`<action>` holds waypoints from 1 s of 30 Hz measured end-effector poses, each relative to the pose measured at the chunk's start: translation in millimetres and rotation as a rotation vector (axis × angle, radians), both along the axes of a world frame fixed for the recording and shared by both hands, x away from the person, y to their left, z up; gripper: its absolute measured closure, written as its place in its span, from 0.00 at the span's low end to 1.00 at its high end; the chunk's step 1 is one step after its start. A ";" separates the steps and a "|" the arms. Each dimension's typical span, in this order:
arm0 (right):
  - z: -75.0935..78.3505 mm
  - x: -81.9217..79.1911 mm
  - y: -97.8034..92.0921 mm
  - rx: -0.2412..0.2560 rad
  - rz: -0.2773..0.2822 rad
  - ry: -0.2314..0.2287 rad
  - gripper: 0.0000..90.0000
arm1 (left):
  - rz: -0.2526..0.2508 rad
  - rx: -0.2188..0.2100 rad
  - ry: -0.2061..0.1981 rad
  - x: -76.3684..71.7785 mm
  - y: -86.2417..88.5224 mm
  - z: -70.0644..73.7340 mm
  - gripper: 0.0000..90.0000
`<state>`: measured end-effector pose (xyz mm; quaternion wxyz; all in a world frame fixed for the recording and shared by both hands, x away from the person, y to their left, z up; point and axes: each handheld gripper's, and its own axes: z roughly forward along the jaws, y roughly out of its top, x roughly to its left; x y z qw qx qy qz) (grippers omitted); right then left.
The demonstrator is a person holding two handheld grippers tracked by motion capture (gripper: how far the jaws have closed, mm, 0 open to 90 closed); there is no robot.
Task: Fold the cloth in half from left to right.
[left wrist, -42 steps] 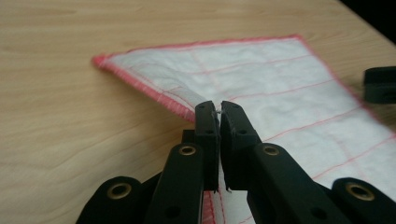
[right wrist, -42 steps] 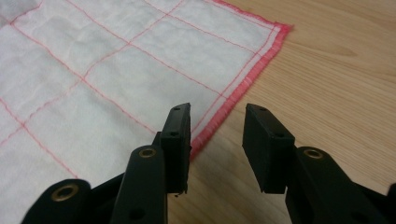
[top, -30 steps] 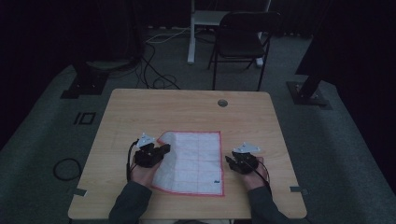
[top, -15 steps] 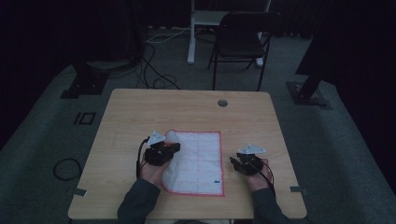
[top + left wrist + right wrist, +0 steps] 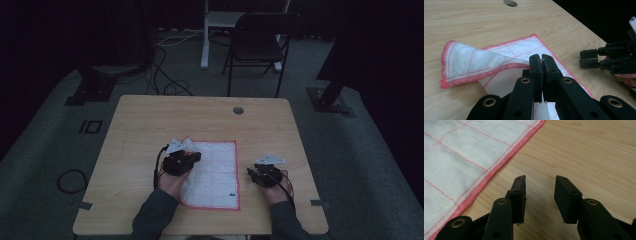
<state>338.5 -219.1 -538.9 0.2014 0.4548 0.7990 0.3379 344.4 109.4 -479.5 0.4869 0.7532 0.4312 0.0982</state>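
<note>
The counter (image 5: pixel 150 120) is a pale wood square with a small round hole (image 5: pixel 238 110) near its far edge. One white cloth (image 5: pixel 216 175) with a red hem and thin red grid lines lies on the near middle of it. Most of the cloth lies flat; its far left corner (image 5: pixel 461 67) is lifted and folded over.

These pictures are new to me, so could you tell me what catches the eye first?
The white cloth with red hems, lying near the table's front edge. The left gripper pinches its left edge and has folded it over; the right gripper waits open beside the cloth.
</note>
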 end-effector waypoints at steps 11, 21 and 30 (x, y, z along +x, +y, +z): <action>-0.4 0.4 -2.5 0.006 -0.011 0.000 0.69 | -0.052 0.013 0.014 5.0 -26.5 -4.6 0.98; -0.9 0.7 -3.1 0.005 -0.012 0.002 0.69 | -0.089 0.035 0.040 11.5 -50.0 -10.9 0.98; -2.4 1.3 -2.8 0.002 -0.011 0.006 0.69 | -0.101 0.032 0.050 14.1 -65.8 -11.1 0.98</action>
